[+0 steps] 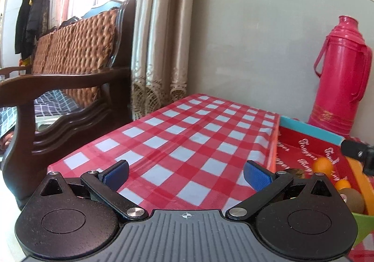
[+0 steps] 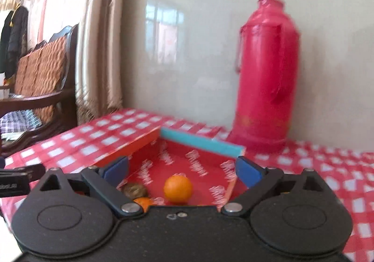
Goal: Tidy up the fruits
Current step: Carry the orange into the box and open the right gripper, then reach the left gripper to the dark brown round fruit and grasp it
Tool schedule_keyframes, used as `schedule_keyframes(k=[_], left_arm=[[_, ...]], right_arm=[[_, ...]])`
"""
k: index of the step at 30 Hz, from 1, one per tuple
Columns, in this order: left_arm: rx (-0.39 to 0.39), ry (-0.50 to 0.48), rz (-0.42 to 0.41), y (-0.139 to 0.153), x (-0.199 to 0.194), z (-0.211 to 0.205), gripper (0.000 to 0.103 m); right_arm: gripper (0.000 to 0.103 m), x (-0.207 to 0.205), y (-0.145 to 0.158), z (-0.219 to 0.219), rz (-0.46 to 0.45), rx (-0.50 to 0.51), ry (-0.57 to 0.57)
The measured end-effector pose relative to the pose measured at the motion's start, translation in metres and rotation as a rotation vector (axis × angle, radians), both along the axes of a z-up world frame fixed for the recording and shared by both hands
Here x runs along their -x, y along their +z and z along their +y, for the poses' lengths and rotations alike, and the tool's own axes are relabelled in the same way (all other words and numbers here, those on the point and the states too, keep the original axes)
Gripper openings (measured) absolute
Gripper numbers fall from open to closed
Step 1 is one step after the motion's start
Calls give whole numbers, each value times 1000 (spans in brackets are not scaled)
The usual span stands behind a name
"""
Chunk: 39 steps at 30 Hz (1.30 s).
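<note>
- Far left in the left wrist view, a wooden armchair (image 1: 70, 89) with a woven cushion stands just beside the bench (image 1: 187, 140), which wears a red and white checked cloth.
- The left tool (image 1: 185, 174) hovers low over that cloth, its blue pads spread wide with nothing between them.
- Just right of it lies a shallow red box (image 1: 301, 145) with white lettering, an orange near wall and a teal far wall.
- Inside the box there, an orange fruit (image 1: 323, 165) sits toward the middle, a smaller orange (image 1: 342, 184) nearer the camera, and a brown kiwi (image 1: 353, 200) nearest of all.
- A black part of the other tool pokes in at the right edge above the box.
- Behind the box, a tall pink thermos (image 1: 341, 74) stands upright against the grey wall.
- Over to the right wrist view, which is blurred: the right tool (image 2: 182, 170) is held above the near end of the box (image 2: 194, 163), its pads wide apart and gripping nothing.
- Between its fingers sits one orange (image 2: 178, 189) on the box floor; left of it lie a brown fruit (image 2: 135, 190) and a second orange (image 2: 143, 202), partly hidden by the tool body.
- The thermos (image 2: 266, 74) stands behind the box's right corner.
</note>
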<state>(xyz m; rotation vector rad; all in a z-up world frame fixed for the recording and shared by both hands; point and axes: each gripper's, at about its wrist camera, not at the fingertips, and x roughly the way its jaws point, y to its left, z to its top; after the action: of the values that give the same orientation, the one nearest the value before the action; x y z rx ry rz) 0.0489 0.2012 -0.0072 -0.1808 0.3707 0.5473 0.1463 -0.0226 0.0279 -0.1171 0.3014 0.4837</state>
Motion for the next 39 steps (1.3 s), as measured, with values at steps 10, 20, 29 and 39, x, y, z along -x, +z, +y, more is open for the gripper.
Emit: schedule_keyframes(k=[10, 20, 29, 39], left_arm=[[-31, -173, -22, 20, -35, -70, 103], [-78, -379, -24, 26, -79, -169, 103], [-114, -520, 36, 16, -123, -244, 98], [-82, -503, 163, -12, -175, -267, 91]], right_arm=[[97, -38, -1, -119, 38, -156, -278], [97, -52, -13, -184, 55, -95, -391], [97, -63, -22, -238, 81, -107, -475], [97, -96, -35, -247, 164, -116, -497]])
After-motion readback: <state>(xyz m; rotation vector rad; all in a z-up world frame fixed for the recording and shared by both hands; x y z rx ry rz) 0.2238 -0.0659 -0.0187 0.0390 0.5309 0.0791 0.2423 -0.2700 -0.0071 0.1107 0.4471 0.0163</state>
